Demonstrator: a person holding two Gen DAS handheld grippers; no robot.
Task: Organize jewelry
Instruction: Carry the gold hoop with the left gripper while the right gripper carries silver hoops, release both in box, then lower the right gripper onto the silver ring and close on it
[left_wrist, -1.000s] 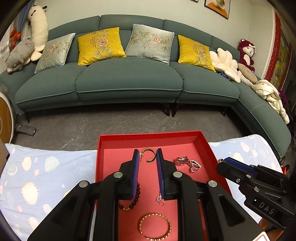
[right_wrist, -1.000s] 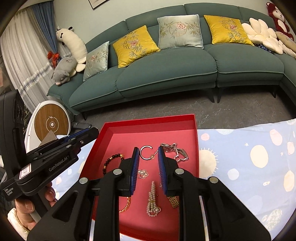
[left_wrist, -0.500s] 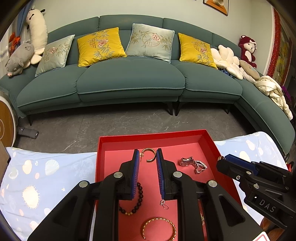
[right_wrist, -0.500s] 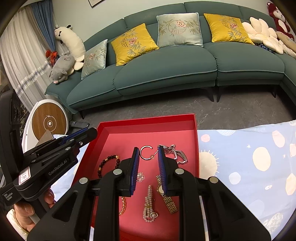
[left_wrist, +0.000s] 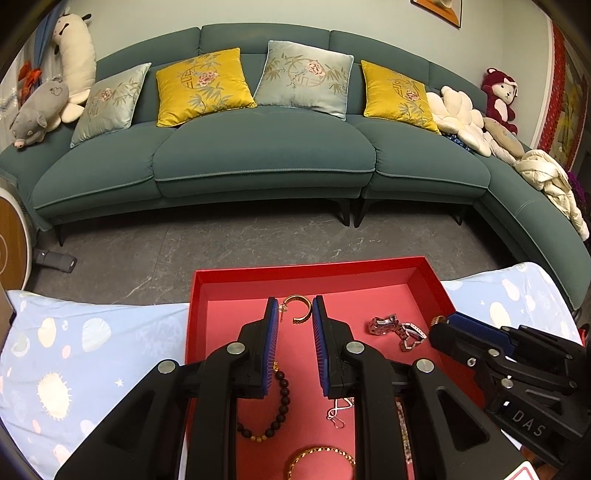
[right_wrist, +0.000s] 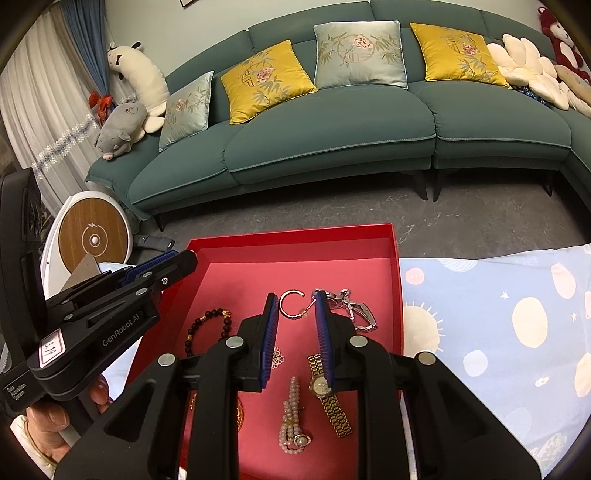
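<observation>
A red tray on a blue patterned cloth holds the jewelry. My left gripper is open and empty above the tray. Beyond its tips lies a gold hoop earring. Under it lie a dark bead bracelet and a gold bangle. My right gripper is open and empty, with the hoop earring beyond its tips. A gold watch, a pearl piece, the bead bracelet and a silver watch lie in the tray.
A green sofa with yellow and grey cushions stands across the grey floor. The blue cloth spreads on both sides of the tray. A round white and wood device stands at the left. The right gripper shows in the left wrist view.
Both grippers have drawn back and up a little from the tray, so more of the jewelry shows under them. Both stay open.
</observation>
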